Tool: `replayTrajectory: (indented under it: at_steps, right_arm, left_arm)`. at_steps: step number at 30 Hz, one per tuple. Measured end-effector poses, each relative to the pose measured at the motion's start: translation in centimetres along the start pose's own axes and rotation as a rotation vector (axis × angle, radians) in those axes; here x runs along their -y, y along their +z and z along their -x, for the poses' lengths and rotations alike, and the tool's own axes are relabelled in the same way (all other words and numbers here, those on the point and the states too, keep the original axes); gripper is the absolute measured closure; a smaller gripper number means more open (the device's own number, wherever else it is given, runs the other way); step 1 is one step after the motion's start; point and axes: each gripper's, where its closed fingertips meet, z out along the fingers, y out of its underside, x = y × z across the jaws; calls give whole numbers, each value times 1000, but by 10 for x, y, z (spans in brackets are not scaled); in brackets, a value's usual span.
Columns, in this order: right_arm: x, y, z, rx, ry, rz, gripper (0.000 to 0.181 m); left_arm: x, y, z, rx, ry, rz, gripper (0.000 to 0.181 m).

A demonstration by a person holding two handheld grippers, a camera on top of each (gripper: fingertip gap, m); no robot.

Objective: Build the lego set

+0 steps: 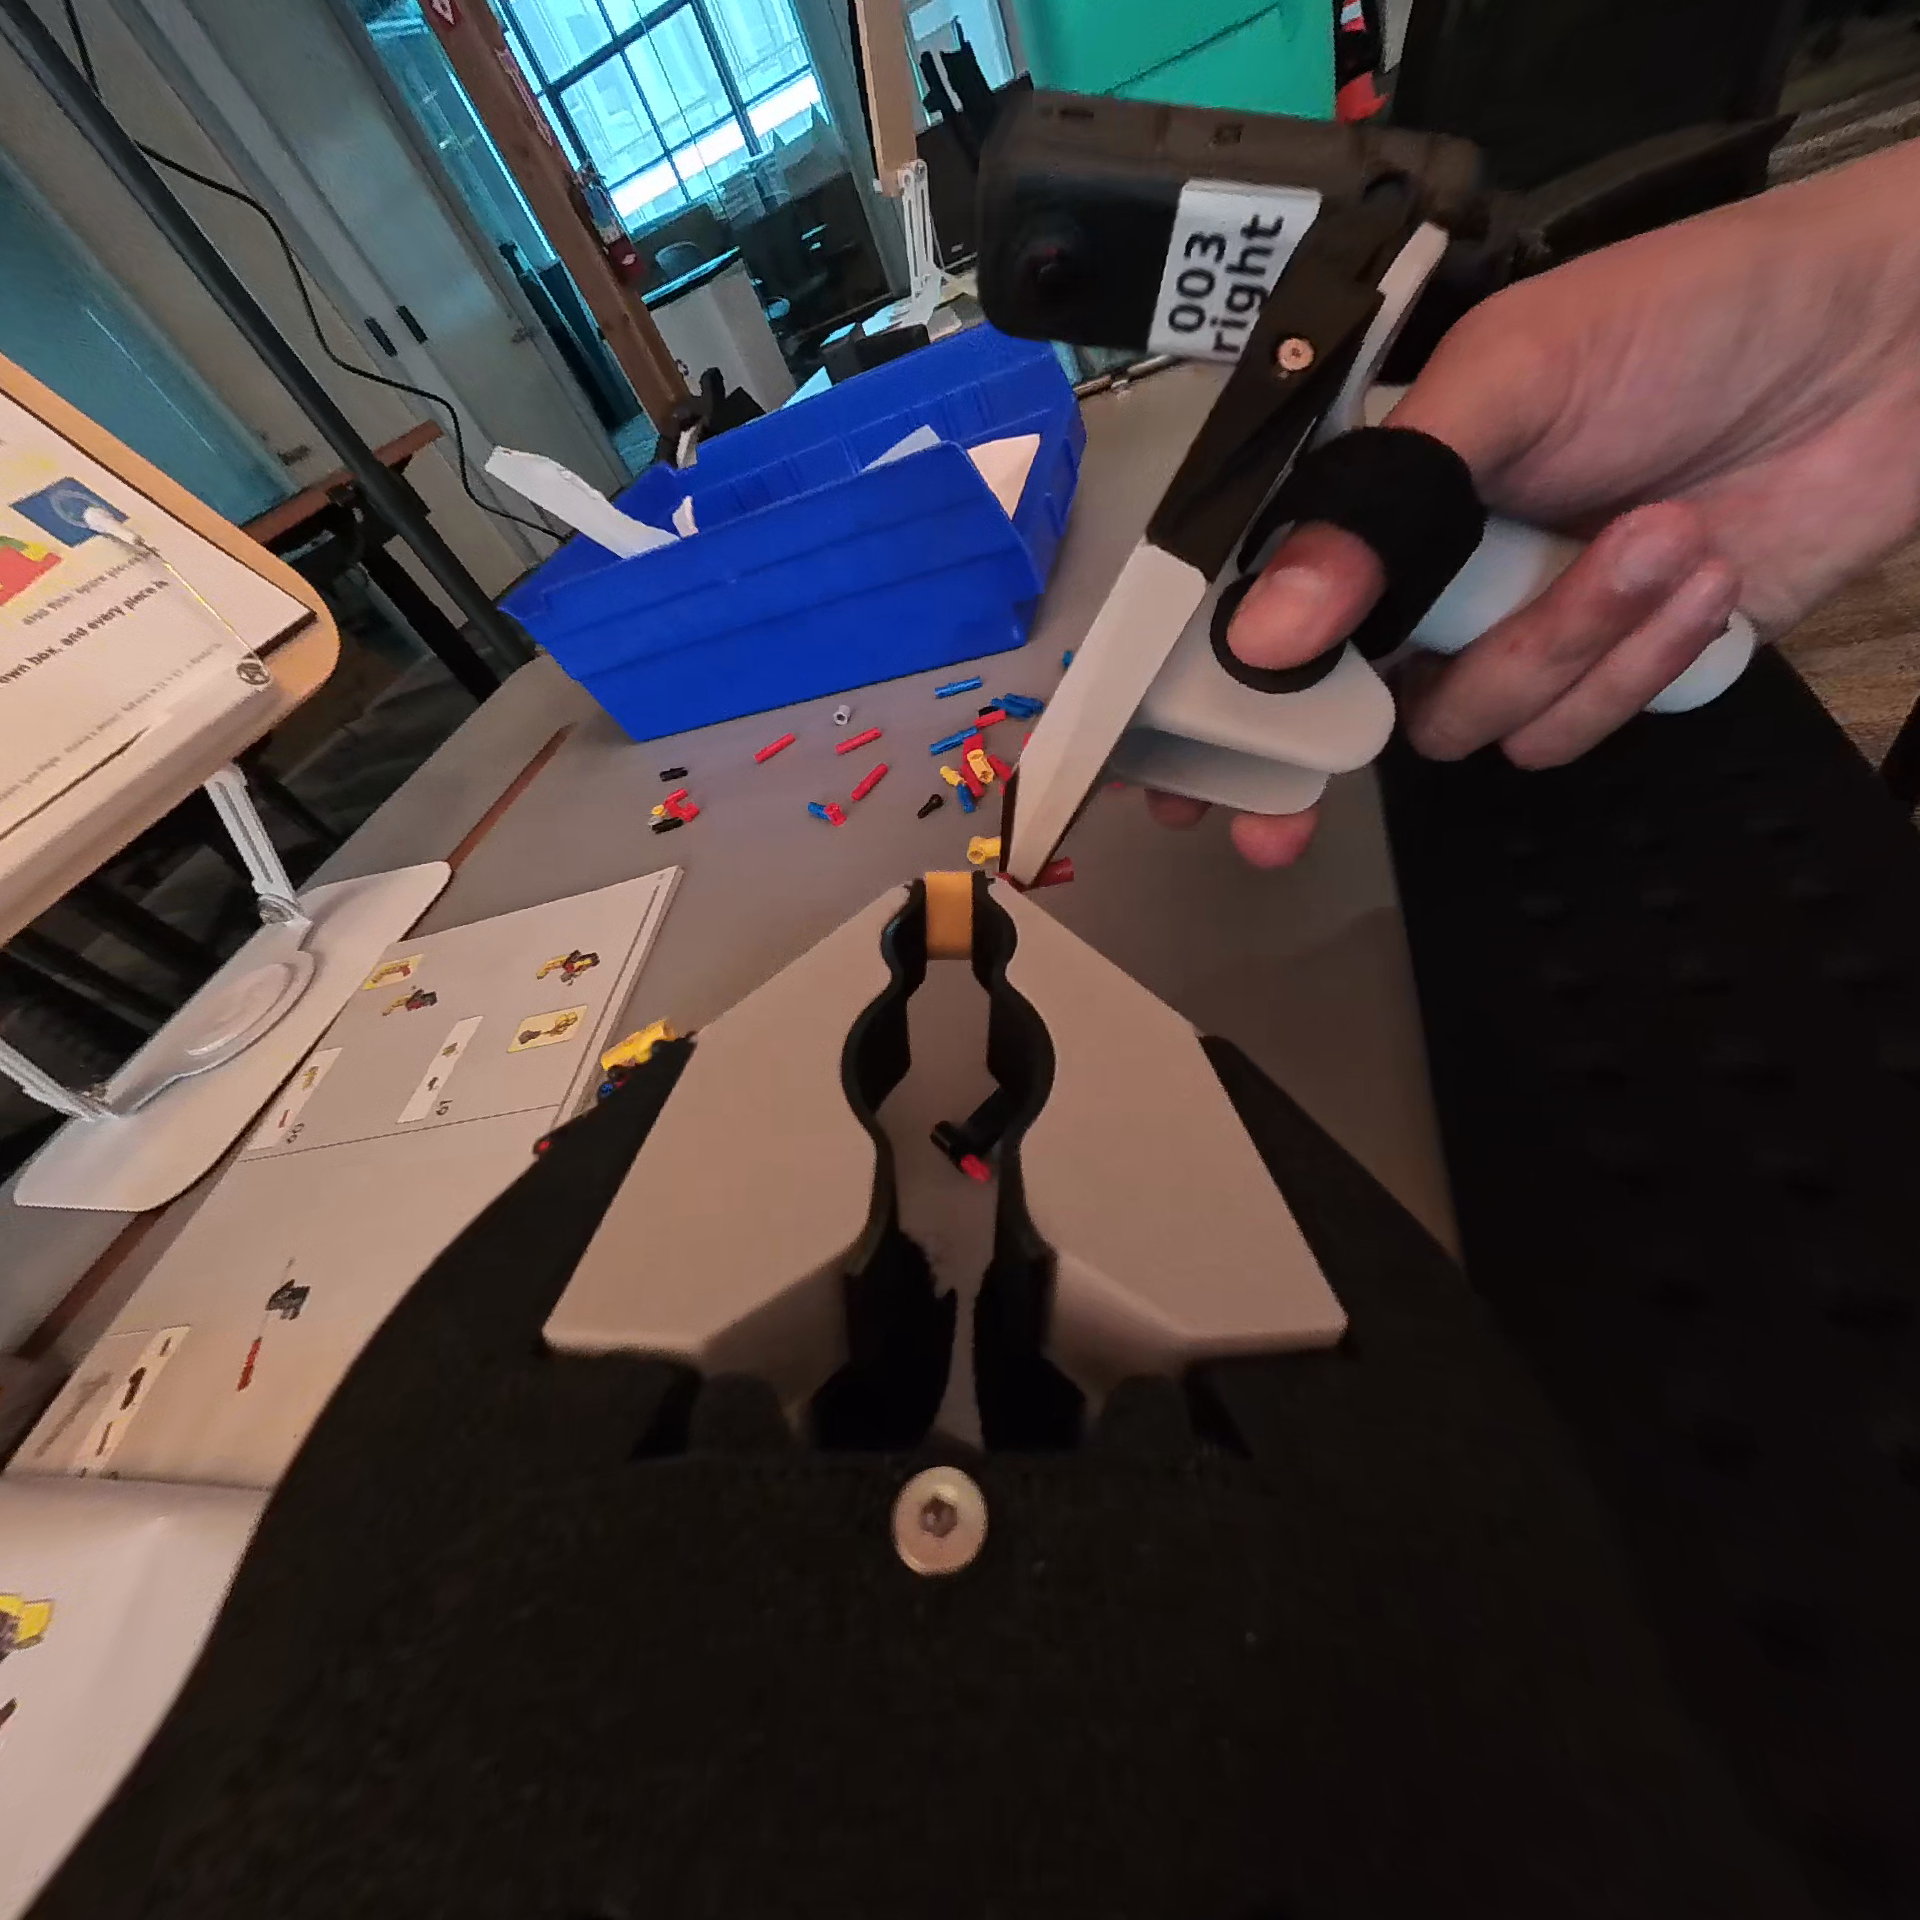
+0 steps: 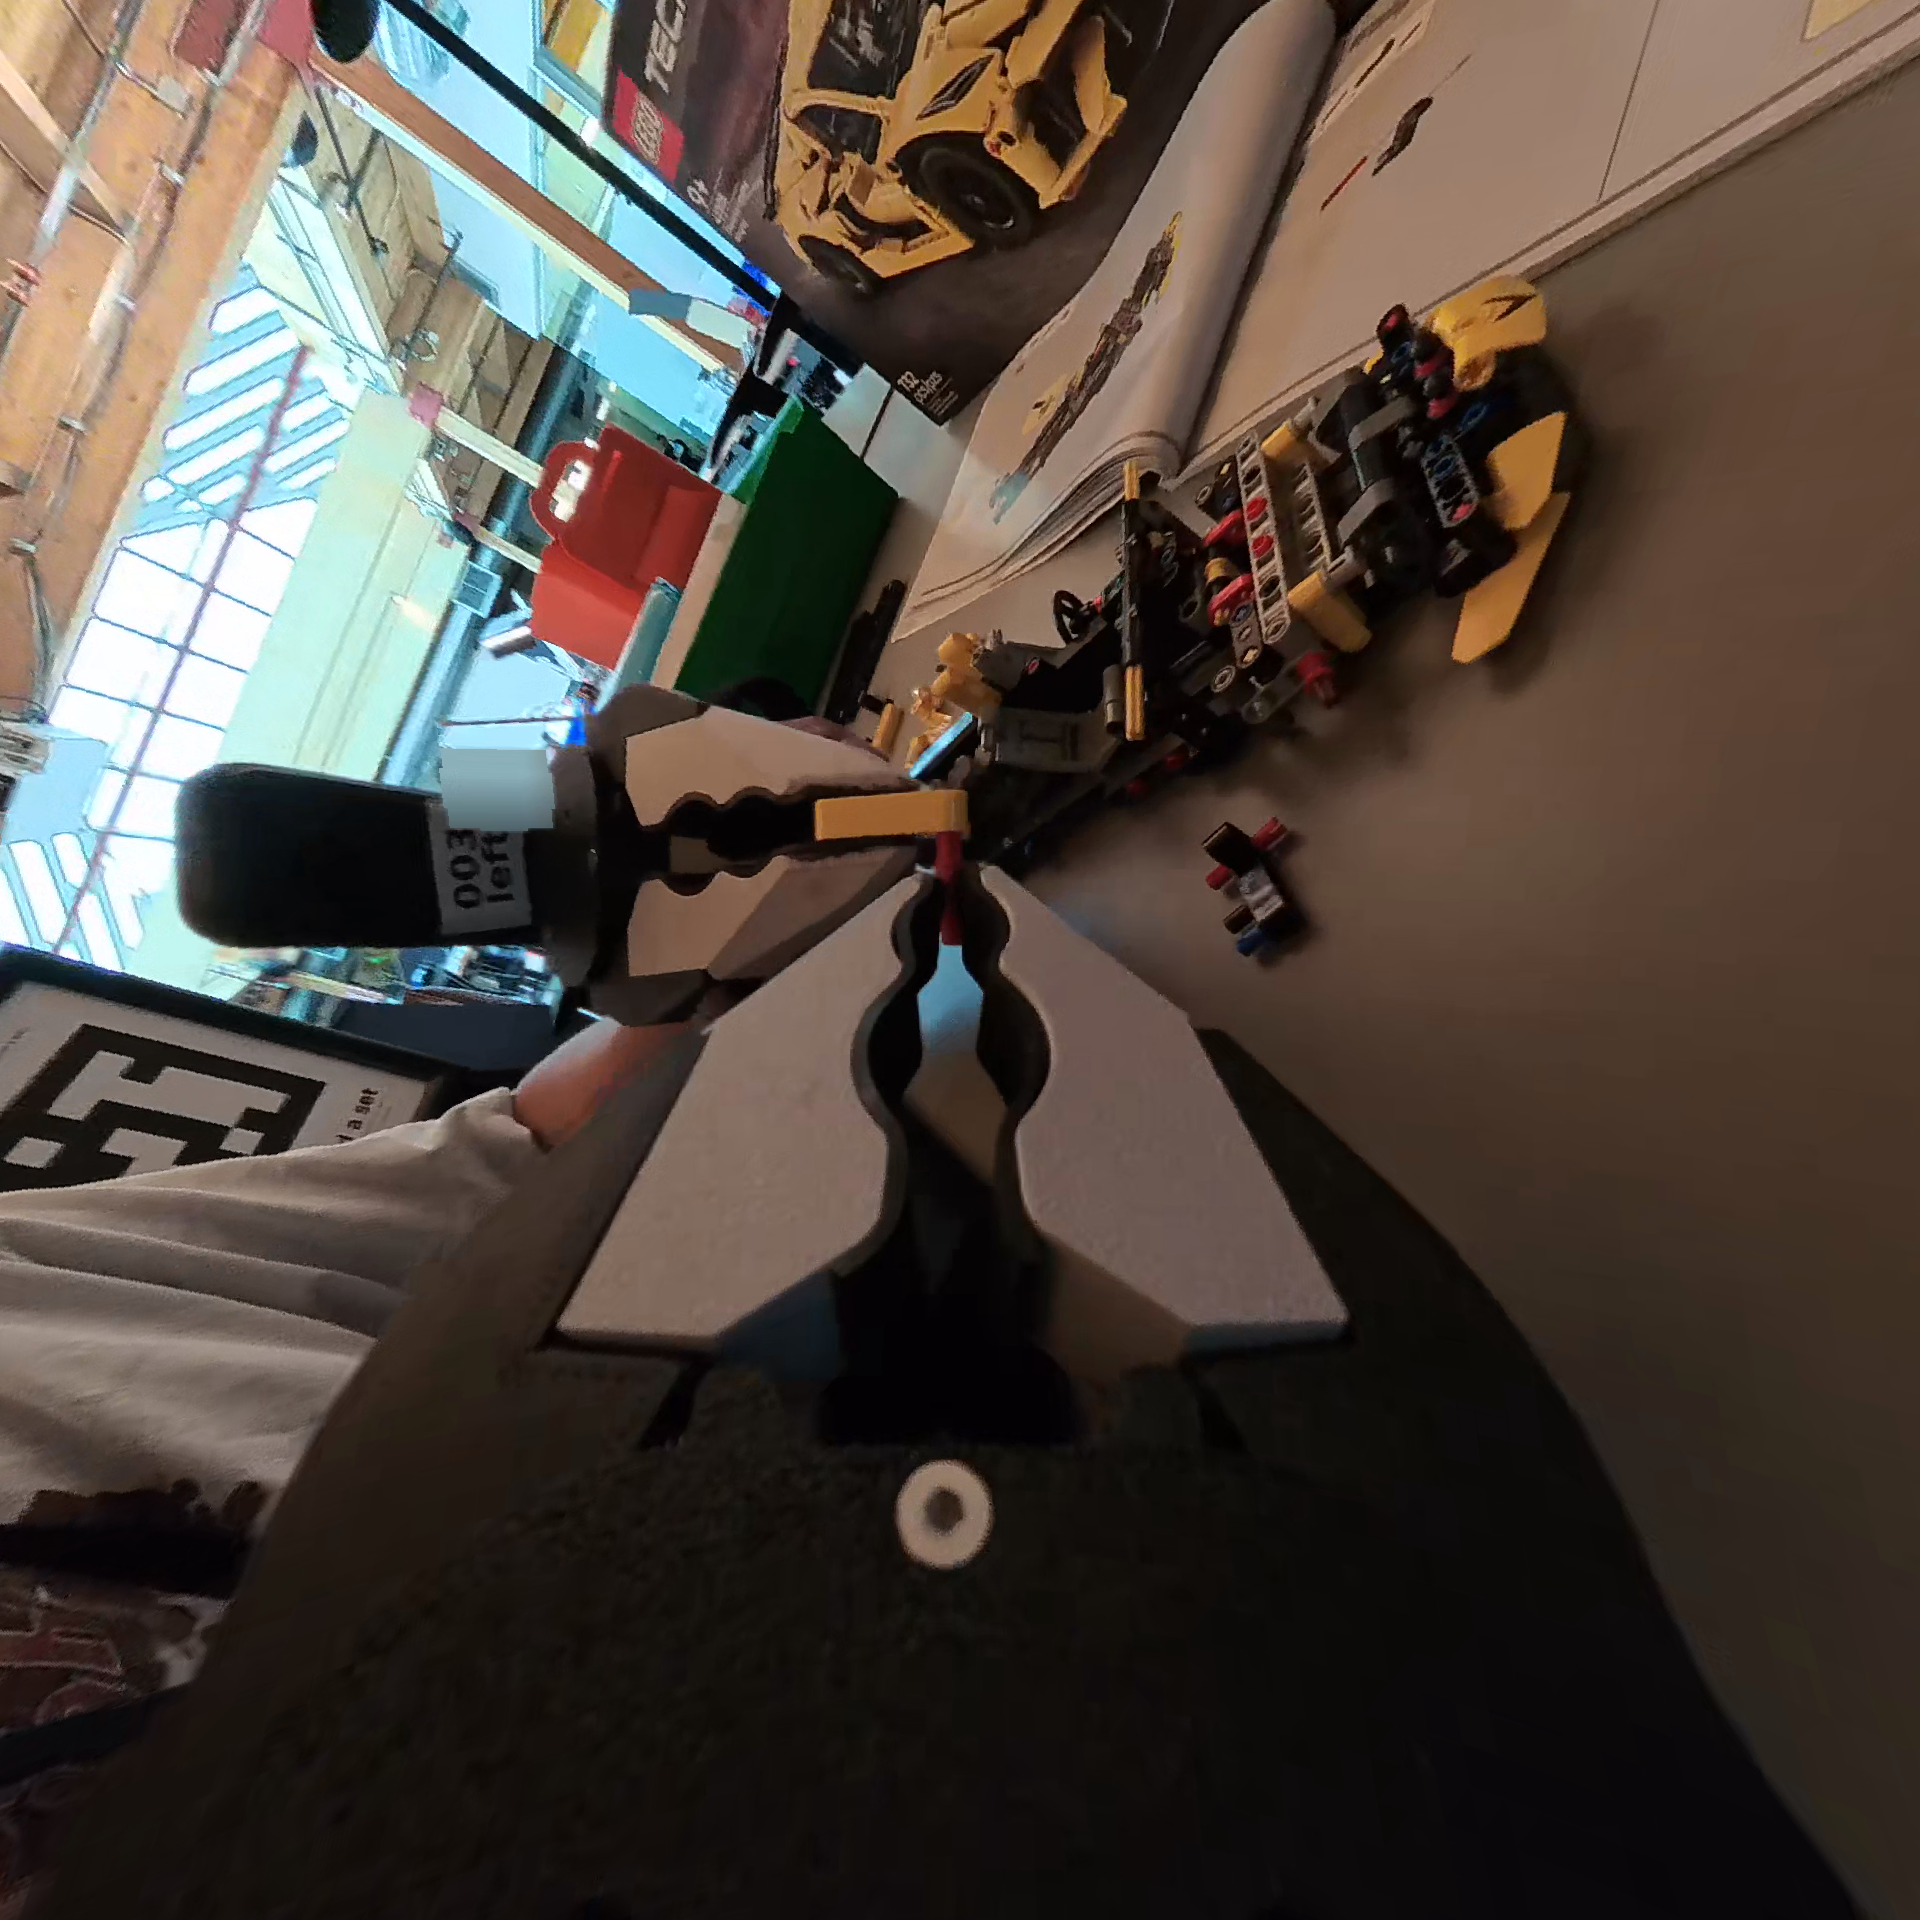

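My left gripper (image 1: 948,891) is shut on a short yellow beam (image 1: 948,920), held above the grey table. In the right wrist view the same beam (image 2: 883,817) sticks out of the left gripper (image 2: 909,823). My right gripper (image 2: 948,883) is shut on a small red pin (image 2: 948,906), whose tip meets the end of the yellow beam. In the left wrist view the right gripper (image 1: 1023,878) comes down from the upper right, with the red pin (image 1: 1058,871) at its tips beside the beam. A partly built yellow and black car (image 2: 1340,520) lies on the table beyond.
Loose red, blue and yellow pins (image 1: 935,758) are scattered before a blue bin (image 1: 810,582). An open instruction booklet (image 1: 468,1039) lies at the left, near a stand (image 1: 208,1029). A small black sub-assembly (image 2: 1252,883), the set's box (image 2: 883,156) and a green bin (image 2: 790,551) are around. My two grippers' fingertips are within a few centimetres of each other.
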Motion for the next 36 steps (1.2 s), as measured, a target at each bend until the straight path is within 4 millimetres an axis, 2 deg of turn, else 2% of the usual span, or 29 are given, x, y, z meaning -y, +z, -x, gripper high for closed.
replayTrajectory:
  at_steps: [5, 11, 14, 16, 18, 21, 24, 29, 31, 36]
  right_arm:
    - [3, 2, 3, -36, -65, -14, 179]
    - [3, 5, 2, -38, -56, -17, 180]
    - [1, 6, 2, -50, -86, -8, 179]
    - [3, 5, 8, -58, -192, 7, 178]
    - [6, 3, 18, -27, -402, 15, 176]
    - [1, -4, 46, 173, -593, 13, 150]
    - [-6, -4, 49, 218, -733, 50, 140]
    - [-5, -4, 59, 295, -778, 42, 142]
    - [-10, -5, 61, 316, -805, 81, 152]
    - [-14, -1, 55, 266, -876, 140, 157]
  left_arm:
    - [3, -1, 4, -13, -102, -28, 173]
    - [0, -1, -1, -14, -2, 2, 173]
    - [0, -2, -2, -29, -8, 0, 173]
    - [5, -5, 1, -50, -44, -33, 173]
    - [10, -10, 8, -72, -142, -66, 173]
    - [23, -20, 14, -134, -270, -165, 173]
    - [35, -30, 8, -258, -369, -242, 173]
    - [40, -38, -9, -396, -363, -251, 173]
    - [37, -38, -15, -417, -337, -229, 173]
    - [32, -36, -17, -419, -317, -195, 173]
